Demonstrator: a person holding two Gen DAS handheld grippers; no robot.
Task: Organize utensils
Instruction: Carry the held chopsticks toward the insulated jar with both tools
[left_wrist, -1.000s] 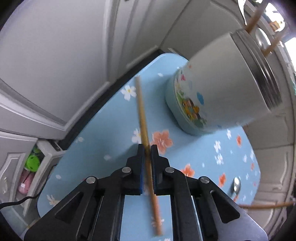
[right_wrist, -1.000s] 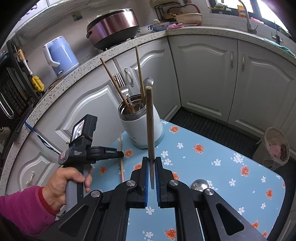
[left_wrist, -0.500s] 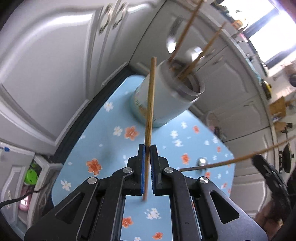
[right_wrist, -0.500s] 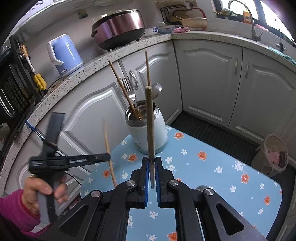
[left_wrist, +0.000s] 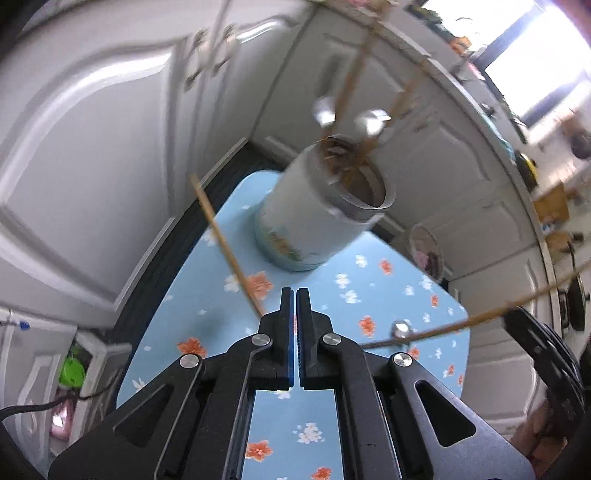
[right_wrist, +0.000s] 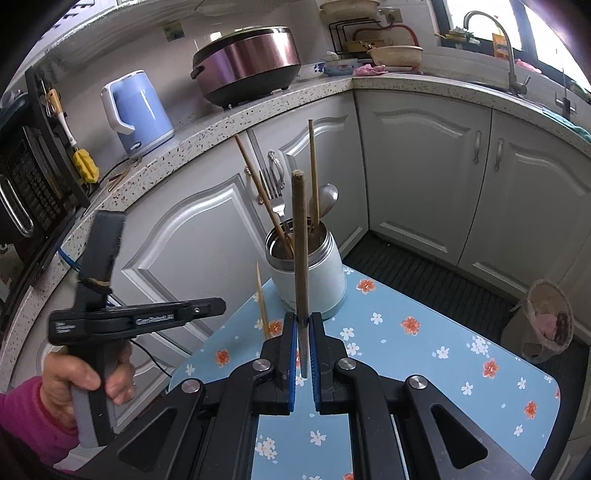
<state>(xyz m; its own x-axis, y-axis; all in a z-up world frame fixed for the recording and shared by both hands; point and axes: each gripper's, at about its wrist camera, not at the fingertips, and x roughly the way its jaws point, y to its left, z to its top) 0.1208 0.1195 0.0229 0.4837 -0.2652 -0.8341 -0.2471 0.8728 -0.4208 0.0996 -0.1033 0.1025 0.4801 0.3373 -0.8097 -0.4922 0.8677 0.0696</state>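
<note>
Recorded dark wooden chopstick (right_wrist: 300, 240) pinched upright in right claw (right_wrist: 303, 321), white steel-rimmed utensil canister (right_wrist: 325, 280) directly beyond at frame centre; left claw (left_wrist: 295, 295) pressed together, pale thin chopstick (left_wrist: 225, 243) slanting just left of it.

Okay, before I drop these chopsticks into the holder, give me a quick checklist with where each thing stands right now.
1. Right gripper clamps the dark chopstick: ok, it stands upright between the pads.
2. Left gripper clamps the light chopstick: not ok, the stick leans outside the closed pads.
3. Holder upright on the table: ok.
4. Free space in the holder's mouth: ok, beside the fork, spoon and two chopsticks.
5. Dark chopstick over the mouth: not ok, it is off to the side of the holder.
</note>
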